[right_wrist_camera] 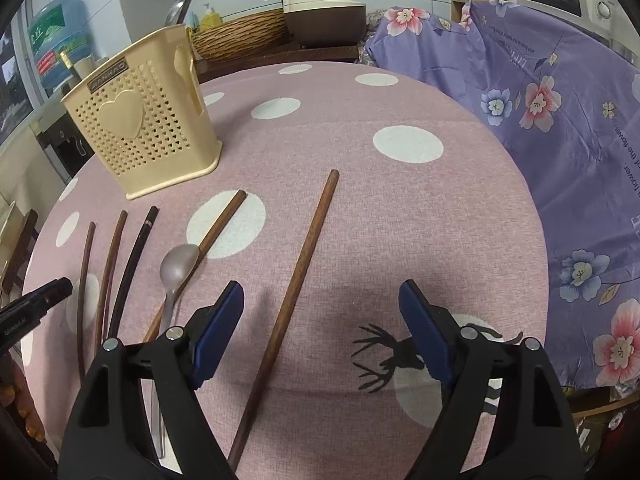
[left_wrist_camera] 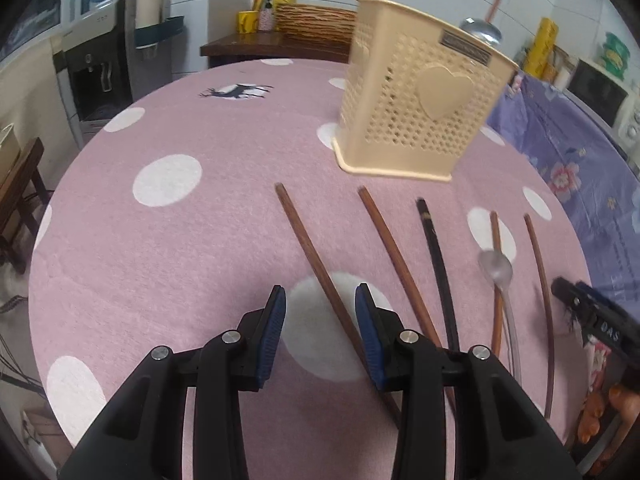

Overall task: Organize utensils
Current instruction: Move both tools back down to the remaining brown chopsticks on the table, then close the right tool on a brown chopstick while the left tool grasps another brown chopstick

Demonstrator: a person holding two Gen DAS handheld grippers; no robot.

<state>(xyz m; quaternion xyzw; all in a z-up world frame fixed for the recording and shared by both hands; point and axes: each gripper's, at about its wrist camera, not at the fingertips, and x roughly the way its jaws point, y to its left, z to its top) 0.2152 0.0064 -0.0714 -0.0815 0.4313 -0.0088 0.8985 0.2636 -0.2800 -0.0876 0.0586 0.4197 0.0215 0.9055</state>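
Hovering low over the pink, white-dotted cloth surface [left_wrist_camera: 224, 216], left tongs [left_wrist_camera: 320, 300] spread partway, pinching nothing, with the leftmost brown wooden chopstick [left_wrist_camera: 316, 264] running on the cloth beneath the gap and under the right-hand pad. Right tongs [right_wrist_camera: 322, 292] spread wide, likewise empty, straddling the rightmost long brown wooden chopstick [right_wrist_camera: 296, 280] without touching it.

Just beyond, lying loose side by side on the surface: a second brown wooden chopstick [left_wrist_camera: 394, 264], a black lacquered chopstick [left_wrist_camera: 436, 264], a grey metal spoon [right_wrist_camera: 178, 262] resting across another brown chopstick [right_wrist_camera: 224, 216]. Six pieces left to put away, by this count.

Farther back, standing upright near the loose row: the cream perforated plastic utensil holder with a raised heart [left_wrist_camera: 420, 96]. Already poking from its top, a dark handle, a metal bowl-shaped end and a thin wooden stick. Judged early on, then: a few pieces stowed, most not yet lifted.

Open cloth to the left of the row and ahead of the right tongs, giving free room for lifting and swinging toward the holder. Round edge of the surface falling away at the sides; purple flowered fabric [right_wrist_camera: 560, 120] close by on the right, dark wooden sideboard behind.
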